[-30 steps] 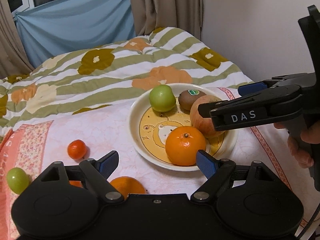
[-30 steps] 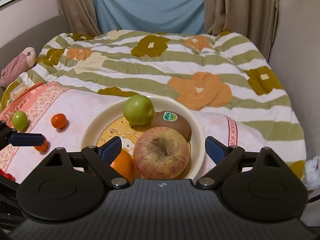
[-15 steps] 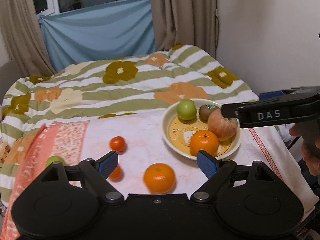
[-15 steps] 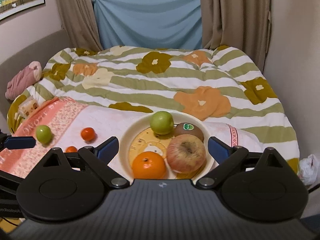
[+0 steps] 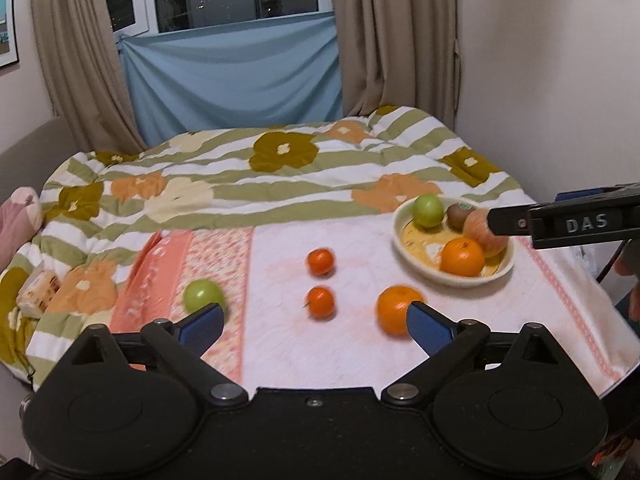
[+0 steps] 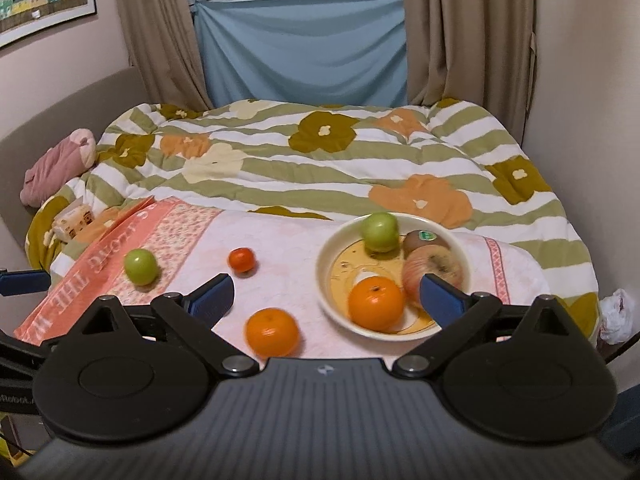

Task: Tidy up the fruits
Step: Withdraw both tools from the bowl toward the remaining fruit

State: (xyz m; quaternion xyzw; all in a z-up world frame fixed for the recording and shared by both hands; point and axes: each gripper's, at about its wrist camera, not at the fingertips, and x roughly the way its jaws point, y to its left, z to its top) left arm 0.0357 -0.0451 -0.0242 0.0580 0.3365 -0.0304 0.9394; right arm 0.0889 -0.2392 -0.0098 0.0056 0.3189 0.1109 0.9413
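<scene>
Both handheld grippers have drawn back from the round cream plate with a yellow cartoon centre (image 6: 326,280), which a second ago filled each wrist view and now sits well ahead of the fingers. The left gripper (image 5: 314,326) and the right gripper (image 6: 326,294) each hold their blue-padded fingers spread wide, with nothing between them.

The plate carries four fruits: a large orange (image 6: 375,304), a green apple (image 6: 380,232), a brown kiwi with a green sticker (image 6: 424,240) and a blotched reddish apple (image 6: 434,270). In the right wrist view it lies ahead of the fingers and toward the right one, whose pad overlaps the reddish apple.

The pull-back has brought the unsorted fruit into view on the pink patterned cloth (image 5: 360,344): a second large orange (image 5: 396,308) just beside the left gripper's right finger, two small red-orange tangerines (image 5: 320,262) (image 5: 320,302) ahead between its fingers, and a second green apple (image 5: 202,296) just beyond its left finger.

Judging by this layout, one placement appears finished and four pieces remain; the loose orange looks the nearest next pick.
</scene>
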